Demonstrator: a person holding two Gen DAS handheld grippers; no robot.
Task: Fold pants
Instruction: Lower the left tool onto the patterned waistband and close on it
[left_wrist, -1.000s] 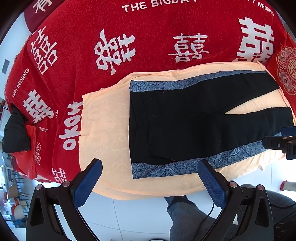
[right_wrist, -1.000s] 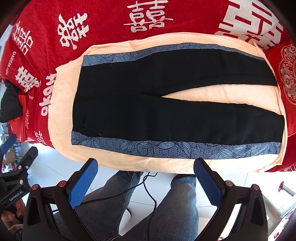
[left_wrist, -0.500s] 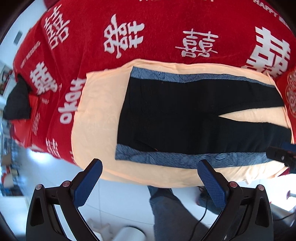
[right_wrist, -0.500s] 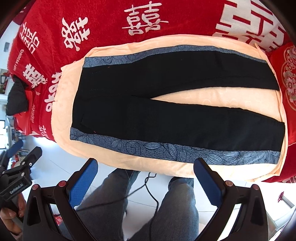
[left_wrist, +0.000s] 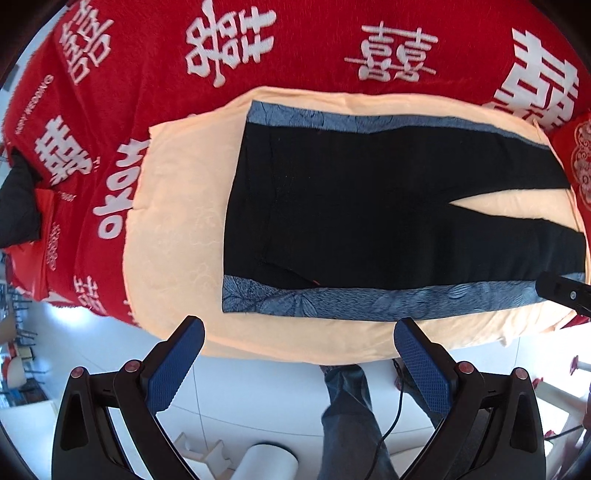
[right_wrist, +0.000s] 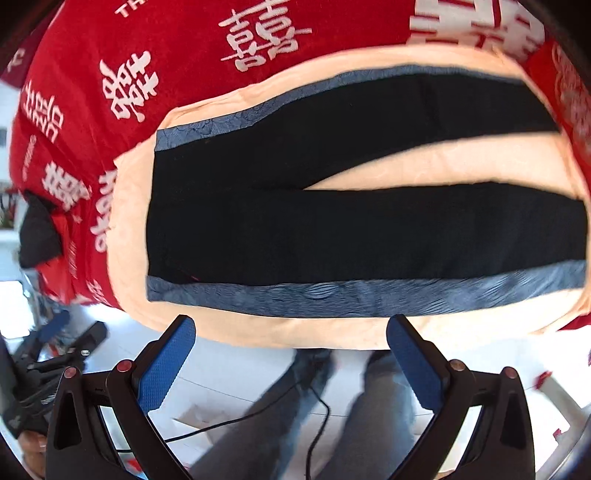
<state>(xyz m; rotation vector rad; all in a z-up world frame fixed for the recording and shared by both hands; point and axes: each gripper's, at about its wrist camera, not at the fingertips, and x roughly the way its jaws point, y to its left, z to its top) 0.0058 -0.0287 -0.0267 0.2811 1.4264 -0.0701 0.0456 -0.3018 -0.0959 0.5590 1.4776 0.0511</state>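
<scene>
Black pants (left_wrist: 369, 214) with blue-grey patterned side stripes lie flat on a peach cloth (left_wrist: 177, 221), waistband at the left, legs spread to the right. They also show in the right wrist view (right_wrist: 332, 229). My left gripper (left_wrist: 299, 332) is open and empty, just in front of the near side stripe by the waist. My right gripper (right_wrist: 290, 328) is open and empty, in front of the near stripe. Its dark tip (left_wrist: 561, 291) shows at the right edge of the left wrist view, by the near leg's hem.
The peach cloth (right_wrist: 443, 162) lies on a red blanket (left_wrist: 147, 55) with white characters. A black bundle (left_wrist: 18, 206) sits at the table's left end. A person's jeans-clad legs (right_wrist: 369, 413) and a black cable (right_wrist: 258, 417) are below the near table edge.
Both grippers have moved closer to the pants' near edge, which now looks larger. The right wrist view has shifted right along the legs. Both stay open and empty.
</scene>
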